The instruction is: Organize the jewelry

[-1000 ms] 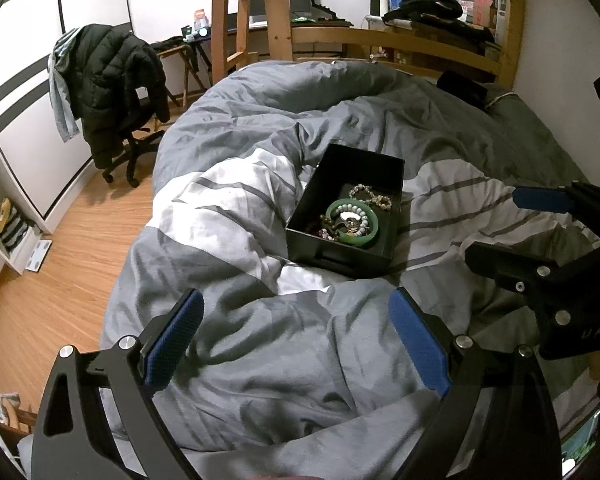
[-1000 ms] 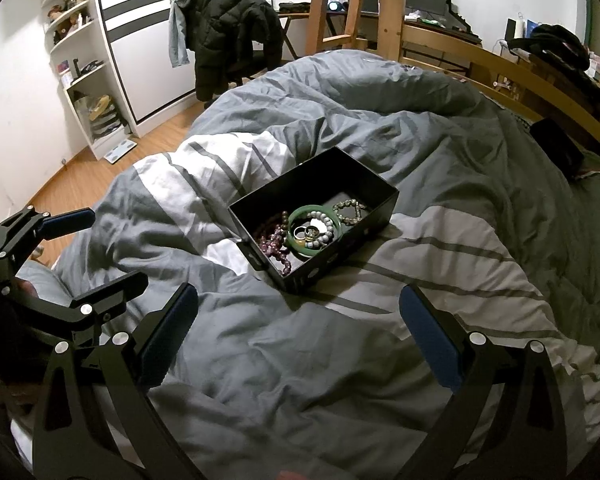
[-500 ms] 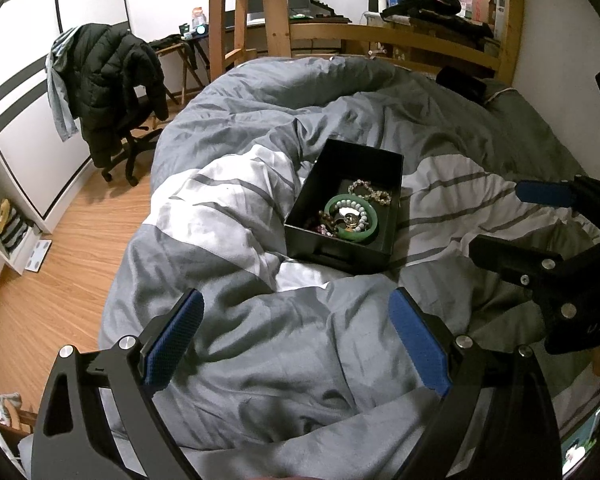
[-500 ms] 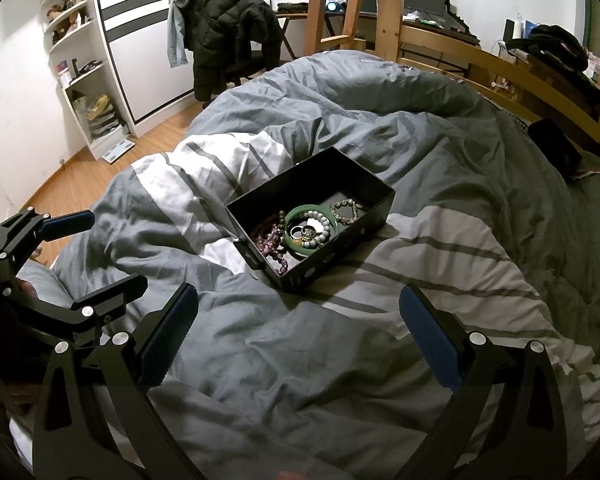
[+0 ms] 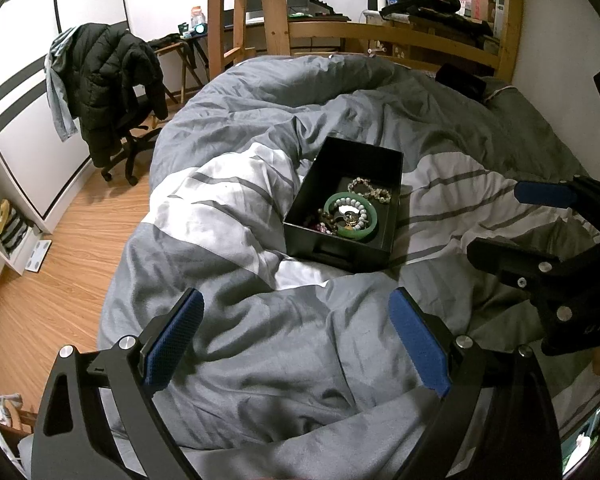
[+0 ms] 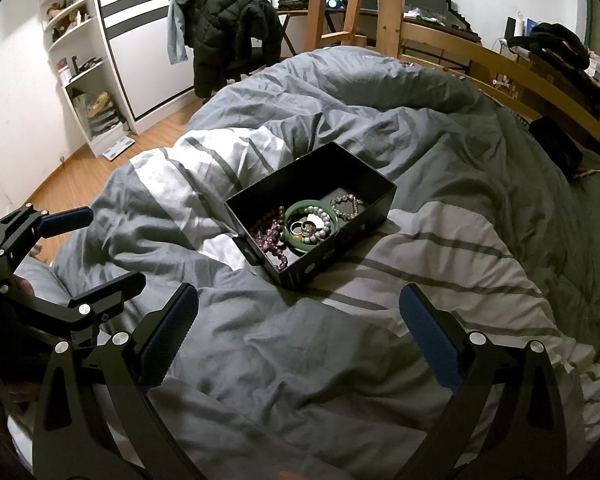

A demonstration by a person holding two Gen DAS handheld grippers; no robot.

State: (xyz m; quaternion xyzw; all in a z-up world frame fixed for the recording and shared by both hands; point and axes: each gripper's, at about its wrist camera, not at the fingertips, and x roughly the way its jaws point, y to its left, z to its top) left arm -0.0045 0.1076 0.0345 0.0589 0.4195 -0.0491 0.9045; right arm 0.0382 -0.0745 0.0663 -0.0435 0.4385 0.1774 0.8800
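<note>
On the duvet, black box; purple beads clearer from right; both jaws released.

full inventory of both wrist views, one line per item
box: 1, black, open, on the duvet mid-bed
bangle: 1, green, inside the box
pale bead bracelet: 1, grey-white, within the bangle
purple beads: 1 strand, box's near-left end
brown bead bracelet: 1, box's far side
duvet: 1, grey with white stripes, covers the bed
jacket: 1, black, draped on a chair
ladder: 1, wooden, behind the bed
shelves: 1 unit, white, left wall
scale: 1, white, on the floor
left gripper: open, empty, above the duvet
right gripper: open, empty, above the duvet
</note>
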